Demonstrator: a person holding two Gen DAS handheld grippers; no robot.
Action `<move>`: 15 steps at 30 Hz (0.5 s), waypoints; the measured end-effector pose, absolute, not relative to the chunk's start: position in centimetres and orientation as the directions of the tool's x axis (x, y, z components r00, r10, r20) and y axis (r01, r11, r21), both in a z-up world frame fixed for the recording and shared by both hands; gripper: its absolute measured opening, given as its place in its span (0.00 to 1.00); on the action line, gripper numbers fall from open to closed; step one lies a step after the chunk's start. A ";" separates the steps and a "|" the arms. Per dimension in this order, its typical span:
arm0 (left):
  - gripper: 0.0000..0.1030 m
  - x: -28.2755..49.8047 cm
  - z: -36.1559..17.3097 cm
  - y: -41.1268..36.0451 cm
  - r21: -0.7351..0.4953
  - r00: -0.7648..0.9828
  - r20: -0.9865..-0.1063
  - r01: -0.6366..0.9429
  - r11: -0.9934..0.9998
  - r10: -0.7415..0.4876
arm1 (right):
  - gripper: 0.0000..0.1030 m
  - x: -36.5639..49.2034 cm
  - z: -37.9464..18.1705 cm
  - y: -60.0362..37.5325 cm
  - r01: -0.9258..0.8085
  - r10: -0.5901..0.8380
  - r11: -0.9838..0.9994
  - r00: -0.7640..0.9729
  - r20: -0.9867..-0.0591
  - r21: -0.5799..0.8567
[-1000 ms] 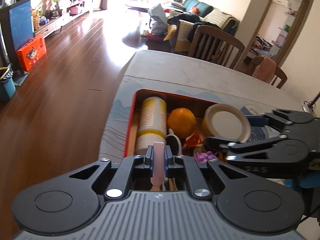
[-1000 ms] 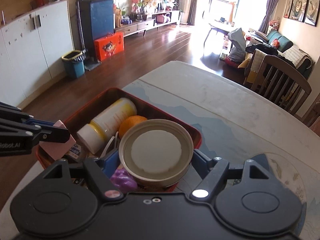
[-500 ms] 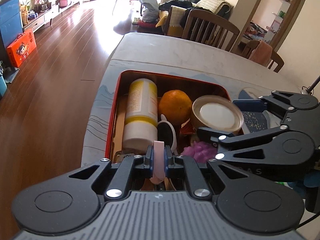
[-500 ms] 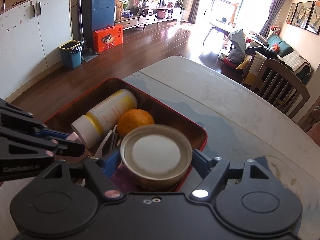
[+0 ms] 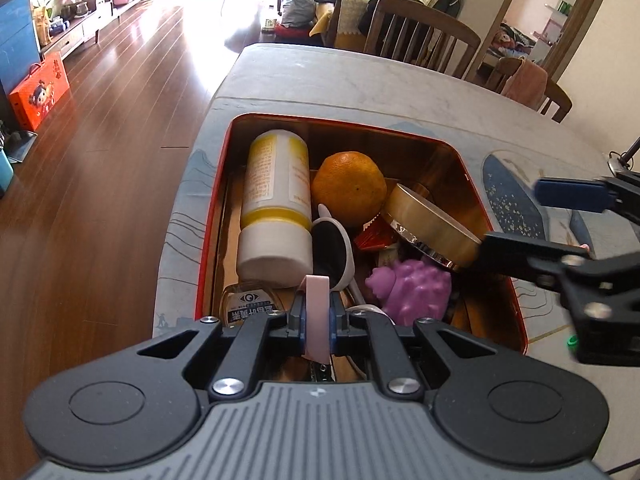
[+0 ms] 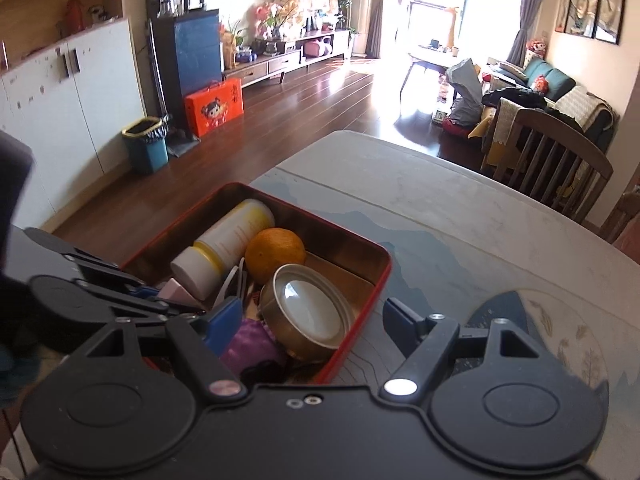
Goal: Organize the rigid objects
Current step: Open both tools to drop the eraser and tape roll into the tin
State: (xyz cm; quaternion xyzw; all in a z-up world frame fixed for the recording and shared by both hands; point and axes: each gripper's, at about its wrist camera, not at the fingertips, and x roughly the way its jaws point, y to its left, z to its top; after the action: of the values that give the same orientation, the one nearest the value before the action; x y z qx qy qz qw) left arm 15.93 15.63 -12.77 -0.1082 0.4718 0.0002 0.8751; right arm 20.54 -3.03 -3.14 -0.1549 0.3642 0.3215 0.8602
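Note:
A red tin box [image 5: 460, 152] on the grey table holds a yellow-and-white bottle [image 5: 276, 200], an orange [image 5: 348, 188], a spoon [image 5: 332, 252], a purple toy [image 5: 408, 288] and a small glass bottle [image 5: 248, 304]. My left gripper [image 5: 317, 320] is shut on a flat pink block [image 5: 317, 304], low over the box's near end. A round gold tin [image 6: 310, 312] leans tilted inside the box against the toy. My right gripper [image 6: 312, 320] stands open. Its blue fingers [image 6: 224, 320] sit wide of the tin on either side; one tip is close to its rim.
The table [image 5: 360, 76] drops off to wooden floor just left of the box. A blue patterned placemat [image 5: 508, 196] lies right of the box. Wooden chairs [image 5: 420, 36] stand at the table's far side.
The right gripper has drawn back and up from the gold tin, which now rests tilted in the box. The left gripper has sunk a little toward the box, still holding the pink block.

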 end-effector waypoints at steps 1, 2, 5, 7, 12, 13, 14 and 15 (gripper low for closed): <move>0.10 16.0 -12.8 15.6 -0.188 0.553 -0.827 -0.104 0.977 -0.100 | 0.75 20.4 -2.9 -3.4 -0.663 0.445 0.748 0.528 -0.723 -0.024; 0.10 16.0 -12.7 15.6 -0.188 0.551 -0.828 -0.106 0.977 -0.099 | 0.75 20.2 -2.6 -3.8 -0.661 0.450 0.750 0.527 -0.721 -0.015; 0.10 15.9 -12.6 15.5 -0.189 0.547 -0.831 -0.112 0.976 -0.099 | 0.76 19.8 -2.2 -4.7 -0.652 0.458 0.758 0.531 -0.712 0.001; 0.14 15.8 -12.4 15.4 -0.180 0.548 -0.832 -0.115 0.977 -0.089 | 0.77 19.5 -1.9 -5.4 -0.646 0.466 0.763 0.531 -0.707 0.018; 0.31 15.2 -11.5 15.4 -0.172 0.564 -0.823 -0.129 0.977 -0.070 | 0.78 18.6 -1.4 -7.6 -0.631 0.480 0.774 0.533 -0.697 0.050; 0.35 15.1 -11.3 15.4 -0.171 0.568 -0.820 -0.135 0.976 -0.065 | 0.78 18.4 -1.3 -8.1 -0.628 0.481 0.776 0.534 -0.696 0.054; 0.38 14.9 -11.1 15.5 -0.170 0.572 -0.818 -0.142 0.975 -0.059 | 0.78 18.2 -1.3 -8.6 -0.624 0.481 0.779 0.535 -0.695 0.059; 0.43 14.7 -10.8 15.4 -0.171 0.579 -0.814 -0.148 0.974 -0.055 | 0.78 18.1 -1.2 -9.2 -0.621 0.483 0.781 0.535 -0.694 0.065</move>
State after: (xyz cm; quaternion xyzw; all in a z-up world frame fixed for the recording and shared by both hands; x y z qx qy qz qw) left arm 14.69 15.41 -10.79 -0.1105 0.4583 0.0263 0.8815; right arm 18.06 -9.24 -1.25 -0.0949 0.3638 0.3168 0.8708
